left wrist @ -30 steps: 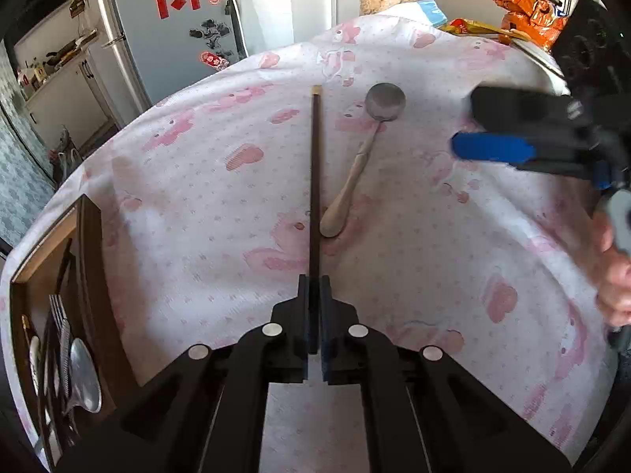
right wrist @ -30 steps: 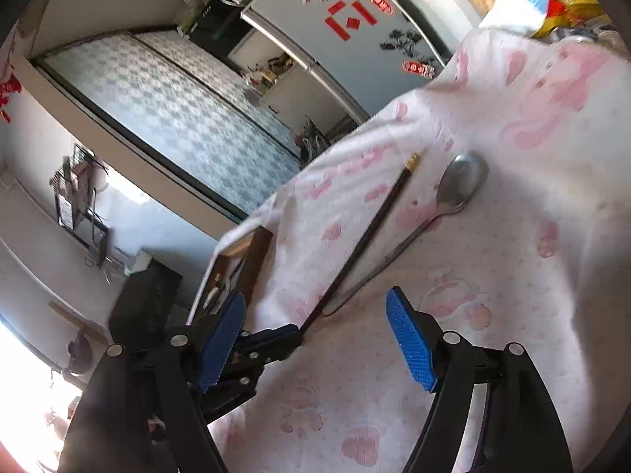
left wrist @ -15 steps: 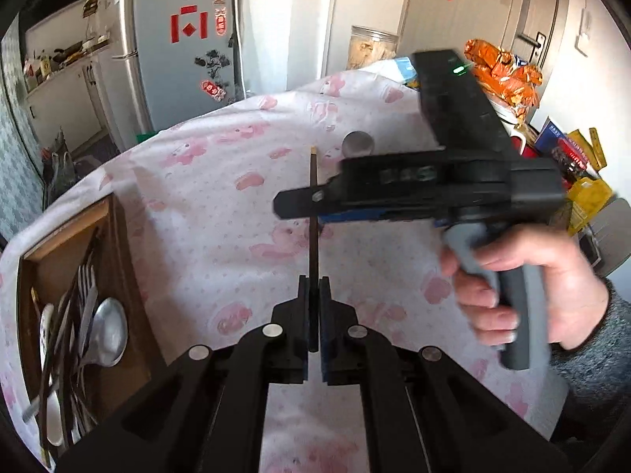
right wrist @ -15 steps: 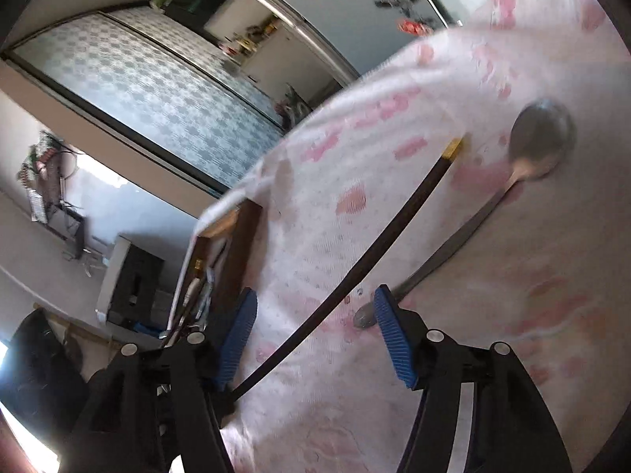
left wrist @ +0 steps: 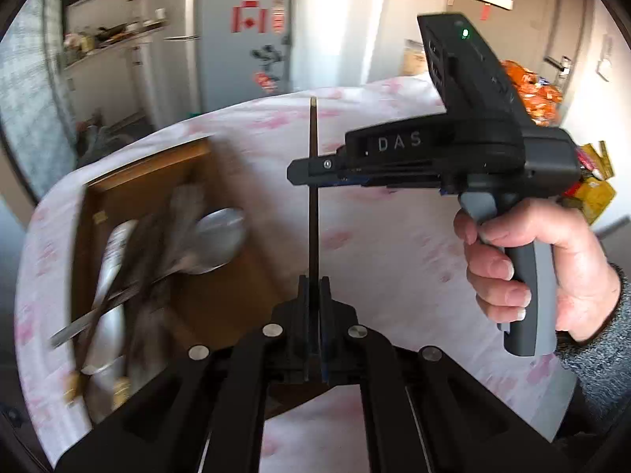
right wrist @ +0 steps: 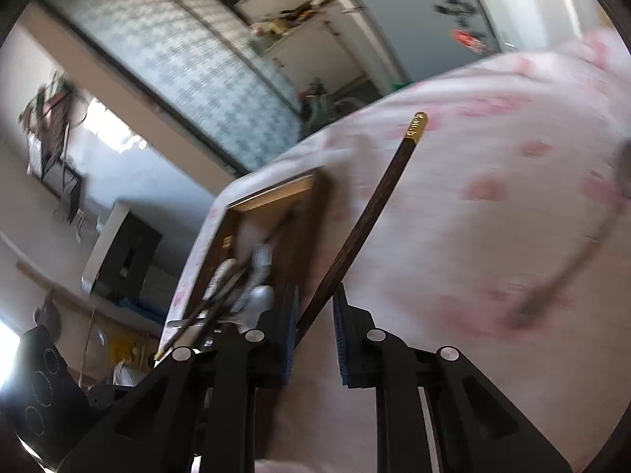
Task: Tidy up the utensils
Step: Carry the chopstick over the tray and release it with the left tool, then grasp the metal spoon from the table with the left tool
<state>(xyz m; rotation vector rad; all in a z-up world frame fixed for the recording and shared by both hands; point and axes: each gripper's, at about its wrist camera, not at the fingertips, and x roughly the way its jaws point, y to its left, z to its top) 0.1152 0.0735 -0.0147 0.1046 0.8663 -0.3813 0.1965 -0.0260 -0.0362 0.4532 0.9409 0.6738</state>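
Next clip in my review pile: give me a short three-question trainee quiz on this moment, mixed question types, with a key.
1. True or false: the left gripper is shut on the dark chopstick.
2. Multiple choice: where do the spoons and other utensils lie? A) loose on the tablecloth B) in the wooden tray C) in a glass jar
3. Fill in: the right gripper has the chopstick between its ____ pads.

Key
1. True; its jaws clamp the chopstick's near end.
2. B.
3. Blue; the jaws are closing, with a gap visible on one side of the chopstick.
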